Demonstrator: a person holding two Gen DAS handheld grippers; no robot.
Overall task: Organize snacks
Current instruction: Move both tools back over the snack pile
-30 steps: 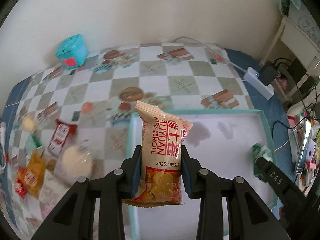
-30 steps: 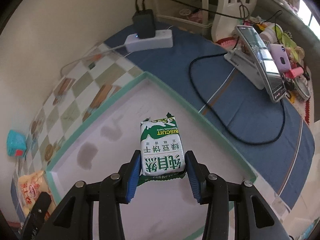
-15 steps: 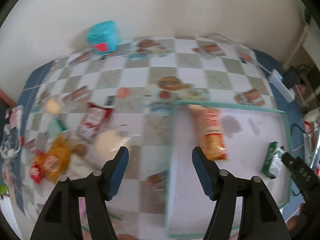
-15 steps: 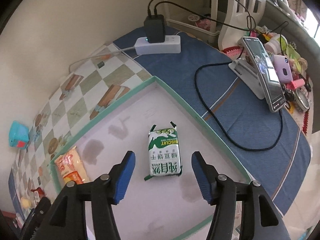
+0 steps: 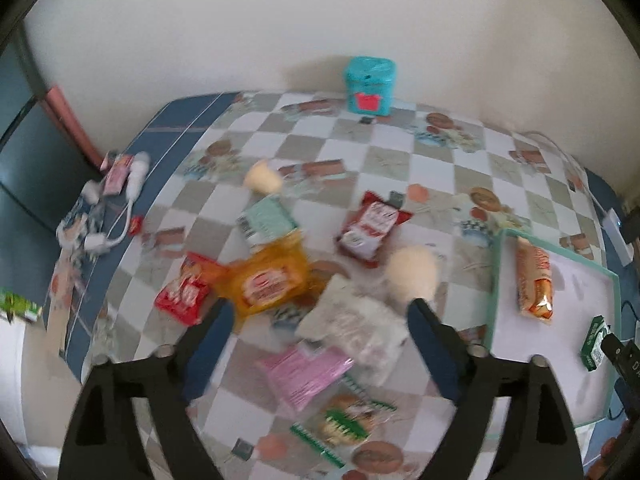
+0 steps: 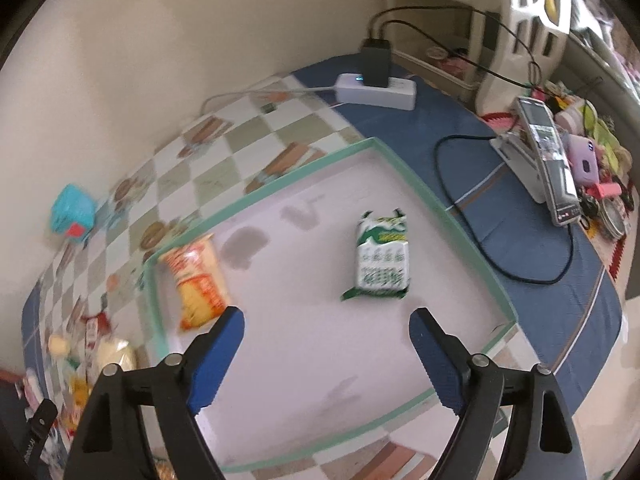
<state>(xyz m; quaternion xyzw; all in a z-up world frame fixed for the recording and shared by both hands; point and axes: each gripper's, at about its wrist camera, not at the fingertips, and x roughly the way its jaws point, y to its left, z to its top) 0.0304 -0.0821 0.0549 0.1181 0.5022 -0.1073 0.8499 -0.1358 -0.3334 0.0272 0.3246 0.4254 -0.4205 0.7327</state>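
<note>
A white tray with a green rim (image 6: 432,196) holds an orange egg-roll packet (image 6: 196,280) at its left end and a green biscuit packet (image 6: 382,258) near its middle. Both also show in the left wrist view, the orange packet (image 5: 534,278) and the green one (image 5: 594,342). My left gripper (image 5: 320,314) is open and empty above a heap of loose snacks: a yellow packet (image 5: 268,282), a red packet (image 5: 370,230), a white packet (image 5: 356,330), a pink packet (image 5: 306,370). My right gripper (image 6: 326,328) is open and empty above the tray's near part.
A teal box (image 5: 370,86) stands by the far wall. A white power strip with a black plug (image 6: 376,88) and a black cable (image 6: 500,208) lie right of the tray. A phone on a stand (image 6: 546,160) is at the far right. Earphones (image 5: 120,204) lie at the table's left edge.
Both grippers opened and let go of their packets, which now lie in the tray. The left gripper swung left over the snack heap. The right gripper drew back from the biscuit packet.
</note>
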